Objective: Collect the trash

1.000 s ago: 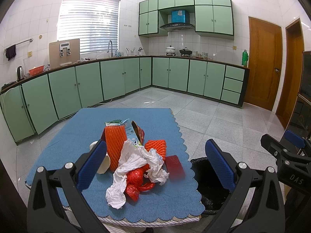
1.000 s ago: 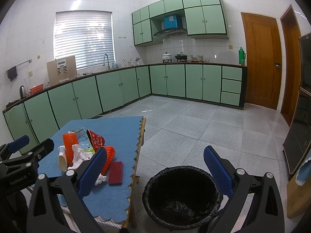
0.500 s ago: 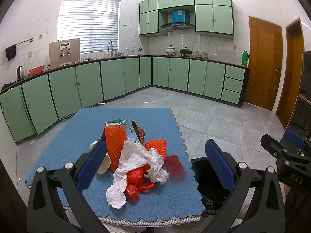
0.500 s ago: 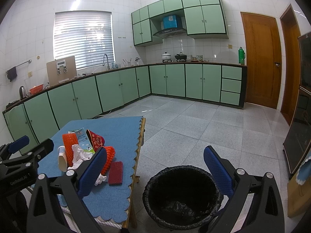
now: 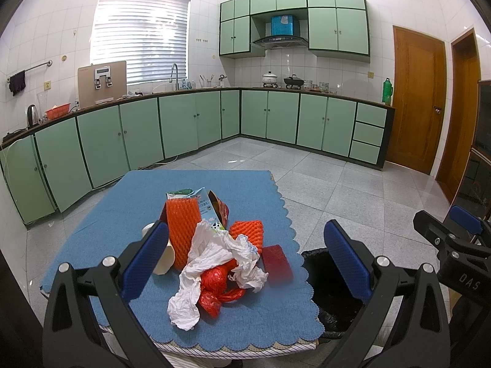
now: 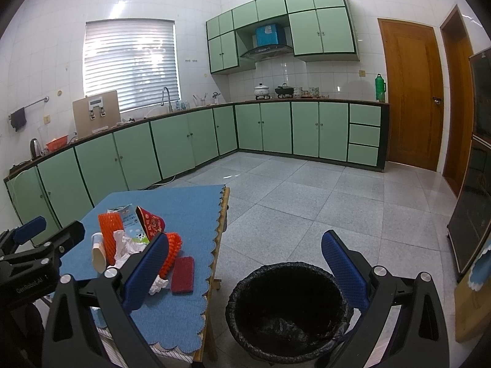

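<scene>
A trash pile lies on the blue-clothed table [image 5: 129, 202]: crumpled white paper [image 5: 211, 257], a red plastic bag [image 5: 214, 288], two orange foam nets [image 5: 182, 227], a milk carton [image 5: 204, 207], a paper cup [image 5: 164, 257] and a flat red pad [image 5: 276, 262]. My left gripper [image 5: 245, 263] is open and empty, hovering in front of the pile. My right gripper [image 6: 245, 270] is open and empty above the black-lined trash bin [image 6: 288, 306], which stands on the floor right of the table. The pile also shows in the right wrist view [image 6: 129, 239].
Green kitchen cabinets [image 5: 184, 128] line the back and left walls. Grey tiled floor [image 6: 322, 202] stretches beyond the table. Wooden doors [image 6: 408, 92] stand at the right. The other gripper shows at each view's edge.
</scene>
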`<state>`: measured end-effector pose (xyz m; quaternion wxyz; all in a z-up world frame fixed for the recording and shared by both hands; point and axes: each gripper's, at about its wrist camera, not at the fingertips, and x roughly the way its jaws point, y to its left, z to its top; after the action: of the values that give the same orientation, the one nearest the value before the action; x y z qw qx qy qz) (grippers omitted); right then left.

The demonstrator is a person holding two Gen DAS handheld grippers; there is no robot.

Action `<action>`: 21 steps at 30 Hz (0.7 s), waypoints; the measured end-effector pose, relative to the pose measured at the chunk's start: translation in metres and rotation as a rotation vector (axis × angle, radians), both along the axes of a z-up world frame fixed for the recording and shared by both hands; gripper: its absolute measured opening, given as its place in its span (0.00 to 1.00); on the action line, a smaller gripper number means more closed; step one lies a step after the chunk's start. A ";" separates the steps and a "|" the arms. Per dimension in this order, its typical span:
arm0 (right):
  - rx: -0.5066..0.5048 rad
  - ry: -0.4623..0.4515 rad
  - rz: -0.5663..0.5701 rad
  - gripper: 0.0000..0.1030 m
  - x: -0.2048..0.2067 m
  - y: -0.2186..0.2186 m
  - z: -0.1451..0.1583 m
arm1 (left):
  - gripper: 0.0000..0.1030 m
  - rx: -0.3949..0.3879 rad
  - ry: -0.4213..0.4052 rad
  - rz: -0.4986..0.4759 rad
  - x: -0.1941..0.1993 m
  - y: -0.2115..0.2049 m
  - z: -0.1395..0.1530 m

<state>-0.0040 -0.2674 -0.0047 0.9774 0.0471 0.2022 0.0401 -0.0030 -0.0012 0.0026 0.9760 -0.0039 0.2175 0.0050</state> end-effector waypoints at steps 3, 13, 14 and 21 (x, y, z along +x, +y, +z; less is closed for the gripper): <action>-0.001 -0.002 -0.001 0.94 0.000 0.001 0.000 | 0.95 0.000 0.001 0.001 0.000 0.000 0.000; 0.003 -0.003 0.001 0.94 0.000 0.001 0.000 | 0.95 0.000 0.001 0.001 -0.001 0.000 0.002; 0.003 -0.003 0.001 0.94 0.000 0.000 0.000 | 0.95 0.000 0.001 0.001 -0.001 0.000 0.002; 0.002 -0.003 0.000 0.94 0.002 0.002 0.000 | 0.95 -0.002 0.004 0.001 -0.001 0.001 0.003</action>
<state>-0.0022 -0.2649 -0.0050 0.9777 0.0481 0.2005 0.0402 -0.0040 -0.0004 0.0053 0.9756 -0.0048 0.2193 0.0054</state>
